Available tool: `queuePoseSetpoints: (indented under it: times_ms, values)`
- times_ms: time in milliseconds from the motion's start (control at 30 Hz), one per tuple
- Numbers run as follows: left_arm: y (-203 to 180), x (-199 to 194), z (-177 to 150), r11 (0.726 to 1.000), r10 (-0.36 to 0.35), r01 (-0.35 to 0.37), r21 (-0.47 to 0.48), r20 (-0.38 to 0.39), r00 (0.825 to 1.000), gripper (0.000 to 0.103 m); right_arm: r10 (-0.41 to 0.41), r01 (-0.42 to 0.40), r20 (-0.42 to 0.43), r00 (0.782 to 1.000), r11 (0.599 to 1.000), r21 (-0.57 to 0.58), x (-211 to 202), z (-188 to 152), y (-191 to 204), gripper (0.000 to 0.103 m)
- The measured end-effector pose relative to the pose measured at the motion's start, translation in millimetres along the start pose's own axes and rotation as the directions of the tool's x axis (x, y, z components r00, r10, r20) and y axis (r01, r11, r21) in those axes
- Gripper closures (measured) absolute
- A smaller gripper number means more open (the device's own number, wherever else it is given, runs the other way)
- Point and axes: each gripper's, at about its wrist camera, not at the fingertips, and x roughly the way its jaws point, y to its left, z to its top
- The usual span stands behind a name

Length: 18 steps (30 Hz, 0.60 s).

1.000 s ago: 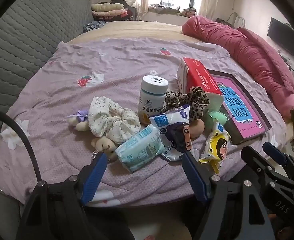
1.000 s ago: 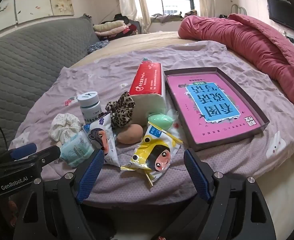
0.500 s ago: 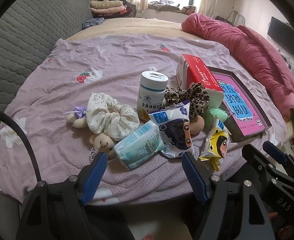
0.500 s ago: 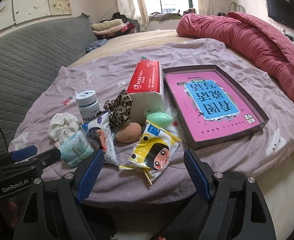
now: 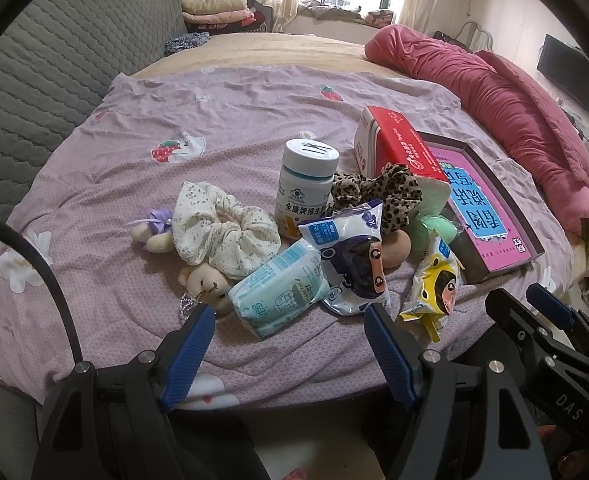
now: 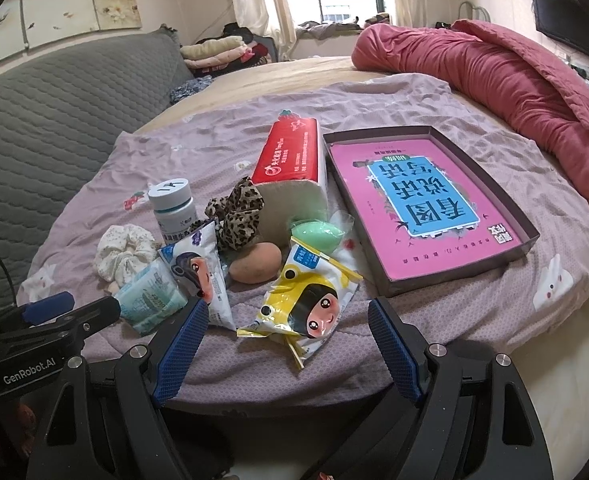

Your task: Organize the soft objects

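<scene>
Both units are idle at the near edge of the bed [image 5: 254, 128]: the left hand-held gripper [image 5: 290, 316] stands with fingers spread wide and nothing between them, and the right hand-held gripper [image 6: 284, 312] is likewise spread and empty. The soft items lie in one crowded heap just ahead of both. Directly ahead of the left unit sits the blue tissue pack [image 5: 280, 294], with the small plush bear [image 5: 204, 282] just to its left, partly under the cream scrunchie [image 5: 222, 232]. Directly ahead of the right unit lies the yellow cartoon pouch [image 6: 308, 300]; the shallow box tray [image 6: 530, 236] lies ahead and to its right. Risks, in my judgement: the items overlap, so a closing grasp may catch two at once or drag a neighbour. The upright white bottle [image 5: 306, 188] stands touching the leopard scrunchie [image 5: 386, 192] and could topple if that is pulled. Glossy pouches may slip from the pads. The two units stand close together and could collide on reaching in.
</scene>
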Motion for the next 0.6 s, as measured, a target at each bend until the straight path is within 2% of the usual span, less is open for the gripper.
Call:
queuePoseSetpoints:
  times_ms: [600]
  values:
    - [6.7, 9.4, -2.6, 0.999, -0.008, 0.007, -0.034, -0.039, 0.999, 0.026, -0.001, 0.001, -0.028, 1.000, 1.000, 0.016, 6.3, -1.6, -2.5, 0.020]
